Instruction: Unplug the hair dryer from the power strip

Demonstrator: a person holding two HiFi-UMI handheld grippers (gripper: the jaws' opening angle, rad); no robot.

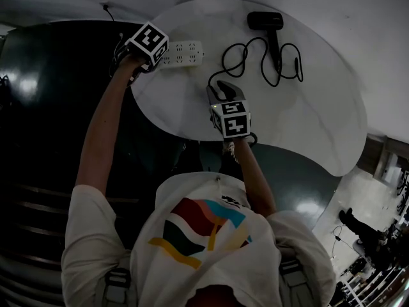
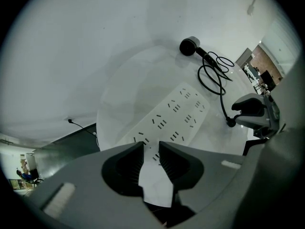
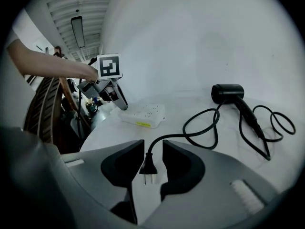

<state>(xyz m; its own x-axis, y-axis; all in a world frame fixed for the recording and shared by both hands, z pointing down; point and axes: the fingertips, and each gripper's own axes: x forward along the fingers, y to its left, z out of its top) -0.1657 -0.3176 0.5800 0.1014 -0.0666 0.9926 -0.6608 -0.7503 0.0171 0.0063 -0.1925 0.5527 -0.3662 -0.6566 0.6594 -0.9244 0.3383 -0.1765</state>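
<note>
Already the plug (image 3: 147,167) is out of the power strip (image 3: 143,115); it lies on the table (image 3: 190,112) between the parted jaws of the right gripper (image 3: 152,148), unpinched; the left gripper (image 2: 151,151) clamps the strip's end; the hair dryer (image 3: 228,93) rests well apart; the task looks done.

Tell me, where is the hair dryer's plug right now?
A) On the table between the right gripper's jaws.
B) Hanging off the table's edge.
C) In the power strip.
A: the plug lies on the table, prongs bare, between the parted jaws of the right gripper, well apart from the power strip.
</note>
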